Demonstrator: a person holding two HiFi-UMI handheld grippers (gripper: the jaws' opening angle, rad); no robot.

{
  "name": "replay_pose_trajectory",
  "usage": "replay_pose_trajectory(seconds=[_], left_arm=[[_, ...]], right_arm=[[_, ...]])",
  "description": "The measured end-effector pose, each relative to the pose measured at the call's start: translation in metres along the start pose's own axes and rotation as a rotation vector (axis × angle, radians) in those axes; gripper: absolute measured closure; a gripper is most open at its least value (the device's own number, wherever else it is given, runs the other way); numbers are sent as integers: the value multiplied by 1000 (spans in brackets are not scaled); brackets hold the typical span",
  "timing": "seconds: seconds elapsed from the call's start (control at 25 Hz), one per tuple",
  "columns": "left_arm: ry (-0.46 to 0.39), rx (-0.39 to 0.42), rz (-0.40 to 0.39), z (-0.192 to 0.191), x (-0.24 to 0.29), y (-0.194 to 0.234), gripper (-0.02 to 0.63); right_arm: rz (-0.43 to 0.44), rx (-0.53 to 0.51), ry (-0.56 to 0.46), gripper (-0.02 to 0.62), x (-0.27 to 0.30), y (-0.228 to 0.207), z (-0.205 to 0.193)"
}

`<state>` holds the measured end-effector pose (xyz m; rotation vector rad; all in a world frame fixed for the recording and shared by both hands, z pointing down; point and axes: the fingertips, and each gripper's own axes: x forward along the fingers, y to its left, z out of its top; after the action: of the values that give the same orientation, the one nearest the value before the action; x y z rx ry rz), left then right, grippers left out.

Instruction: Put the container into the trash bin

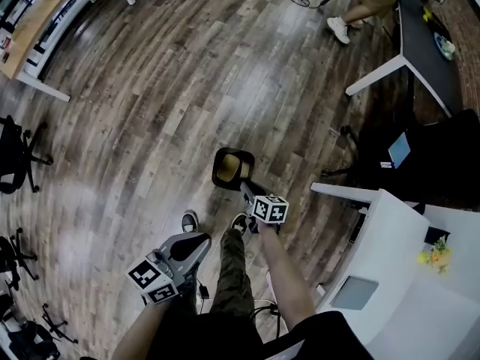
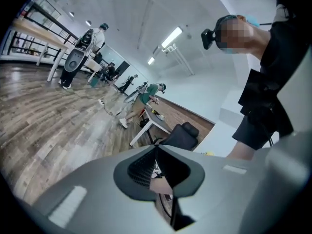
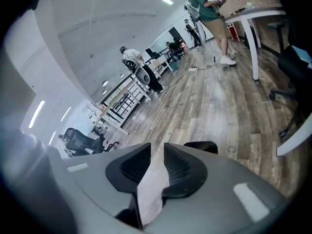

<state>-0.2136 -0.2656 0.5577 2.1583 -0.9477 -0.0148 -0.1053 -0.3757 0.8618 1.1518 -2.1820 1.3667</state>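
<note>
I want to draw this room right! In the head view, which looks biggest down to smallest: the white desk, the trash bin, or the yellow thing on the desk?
1. The white desk, biggest by far.
2. The trash bin.
3. The yellow thing, tiny.
The desk sits nearer the camera than the bin, which makes it look bigger.

1. No legible text, label, brand or number in any view.
2. Left marker cube point(image 1: 154, 280) and right marker cube point(image 1: 270, 209): black-and-white square patterns only, no letters or digits.
3. Items on the distant desks: too small to tell any print.
</note>
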Motion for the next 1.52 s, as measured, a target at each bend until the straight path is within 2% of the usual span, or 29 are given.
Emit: replay_pose_trajectory(seconds=[0.28, 0.68, 0.92, 1.16, 1.32, 1.52], left_arm=[[-8, 93, -53, 38, 14, -20, 592], [-74, 237, -115, 103, 37, -22, 594], [-106, 303, -121, 134, 37, -32, 594], [-172, 423, -120, 175, 42, -34, 595], [-207, 496, -104, 187, 44, -36, 598], [-260, 563, -87, 194, 44, -40, 603]], right_arm=[[5, -100, -104, 516, -65, 58, 49], [-17, -343, -293, 534, -144, 162, 139], [-31, -474, -402, 548, -194, 229, 176], [-43, -590, -528, 562, -221, 280, 219], [-52, -650, -601, 571, -235, 309, 237], [-78, -724, -654, 594, -249, 333, 235]])
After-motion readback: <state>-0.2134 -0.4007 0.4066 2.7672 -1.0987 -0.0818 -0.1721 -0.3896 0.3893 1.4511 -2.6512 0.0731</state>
